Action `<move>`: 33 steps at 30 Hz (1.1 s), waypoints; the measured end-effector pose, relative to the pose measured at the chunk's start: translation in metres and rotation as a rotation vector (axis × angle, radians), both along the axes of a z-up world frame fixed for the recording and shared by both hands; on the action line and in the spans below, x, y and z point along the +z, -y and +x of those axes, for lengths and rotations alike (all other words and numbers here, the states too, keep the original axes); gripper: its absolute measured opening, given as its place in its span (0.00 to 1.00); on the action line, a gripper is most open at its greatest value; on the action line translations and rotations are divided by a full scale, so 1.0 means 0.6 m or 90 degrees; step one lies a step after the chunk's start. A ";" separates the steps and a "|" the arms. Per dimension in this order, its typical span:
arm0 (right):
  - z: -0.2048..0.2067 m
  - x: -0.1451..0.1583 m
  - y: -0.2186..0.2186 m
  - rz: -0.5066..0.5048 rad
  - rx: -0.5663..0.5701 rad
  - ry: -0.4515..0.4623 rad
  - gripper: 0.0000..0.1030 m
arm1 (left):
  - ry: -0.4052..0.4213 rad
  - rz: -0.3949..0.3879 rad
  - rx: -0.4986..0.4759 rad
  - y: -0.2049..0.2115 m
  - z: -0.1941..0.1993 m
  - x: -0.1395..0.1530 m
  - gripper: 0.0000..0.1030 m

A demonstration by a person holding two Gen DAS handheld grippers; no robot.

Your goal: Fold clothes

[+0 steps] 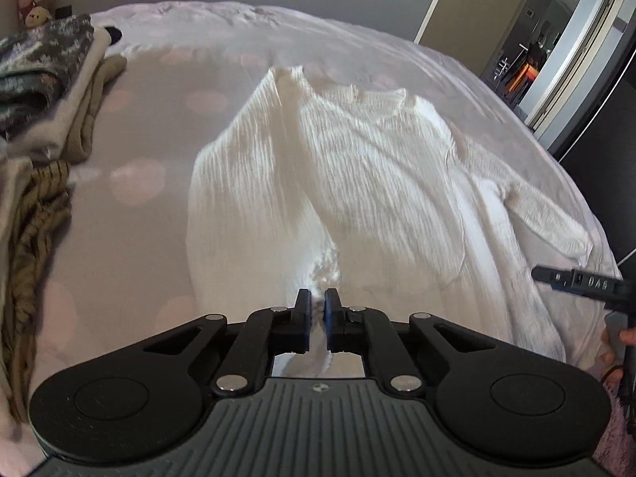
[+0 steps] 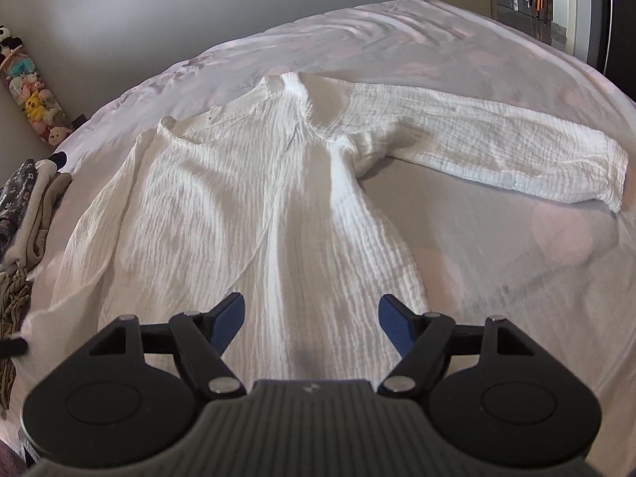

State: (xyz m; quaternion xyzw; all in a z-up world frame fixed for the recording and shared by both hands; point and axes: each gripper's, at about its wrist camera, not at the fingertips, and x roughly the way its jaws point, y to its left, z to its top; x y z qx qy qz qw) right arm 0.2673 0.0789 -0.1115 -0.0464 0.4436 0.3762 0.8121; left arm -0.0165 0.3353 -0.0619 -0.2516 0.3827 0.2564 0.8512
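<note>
Fingers first: your left gripper is pinched tight on a bunch of the white shirt at its near hem, cloth puckered up btwn the pads. Your right gripper hangs w/ fingers wide apart over the near part of the shirt, nothing btwn them, not touching as far as the right view shows.

Shirt's spread across the bed, collar at the far end, hem near you, one long sleeve flung out to the right. Crinkled gauze, so prob. very light, soft and floppy; it'll sag and bunch wherever you lift. No stiffness to lean on. Best holds look like hem corners, shoulder seams and the cuff, where the fabric's doubled.

Bed cover's pale w/ faint pink dots, a bit rumpled, soft underneath. Pile of other clothes sits at the left edge. Plush toys against the far-left wall, open doorway far right.
</note>
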 end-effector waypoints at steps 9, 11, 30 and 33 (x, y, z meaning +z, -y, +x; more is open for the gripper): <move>0.003 -0.007 0.000 0.000 -0.002 -0.010 0.74 | -0.014 0.077 0.071 -0.187 0.008 0.150 0.04; 0.005 -0.009 -0.001 -0.001 -0.003 -0.013 0.74 | -0.038 0.085 0.101 -0.235 0.006 0.166 0.04; 0.033 -0.061 -0.030 -0.063 -0.005 -0.063 0.74 | -0.265 0.113 0.332 -0.564 -0.100 0.035 0.03; 0.035 -0.063 -0.031 -0.067 -0.006 -0.067 0.74 | -0.273 0.150 0.317 -0.549 -0.097 0.038 0.08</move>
